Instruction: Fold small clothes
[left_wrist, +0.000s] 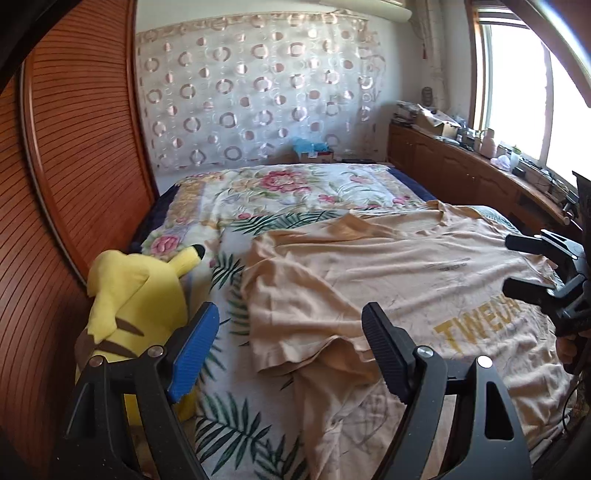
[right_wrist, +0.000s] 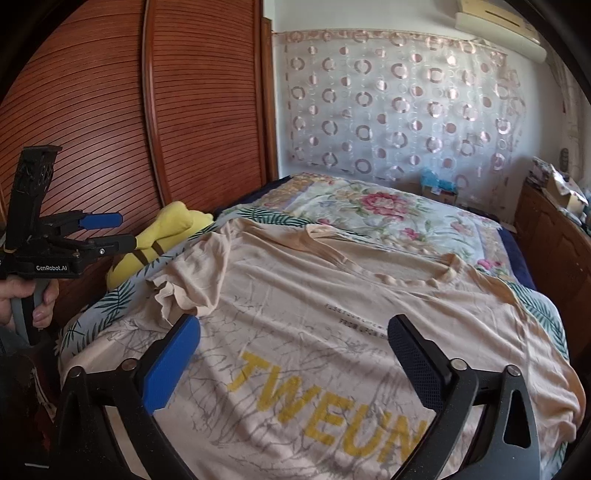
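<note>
A peach T-shirt (left_wrist: 369, 266) with yellow letters lies spread front-up over the bed; its left sleeve (left_wrist: 295, 347) is rumpled and folded inward. My left gripper (left_wrist: 291, 317) hangs open just above that sleeve, with nothing between its pads. In the right wrist view the shirt (right_wrist: 314, 295) fills the foreground, and my right gripper (right_wrist: 295, 328) stands open above the chest print without touching the cloth. The left gripper (right_wrist: 123, 230) shows at the far left, held by a hand. The right gripper (left_wrist: 517, 266) is at the right edge of the left wrist view, over the shirt's right side.
A yellow plush toy (left_wrist: 140, 295) lies against the slatted wooden wardrobe door (left_wrist: 74, 166) at the bed's left edge. A floral blanket (left_wrist: 295, 188) covers the far half of the bed. A wooden cabinet (left_wrist: 461, 166) with clutter runs under the window on the right.
</note>
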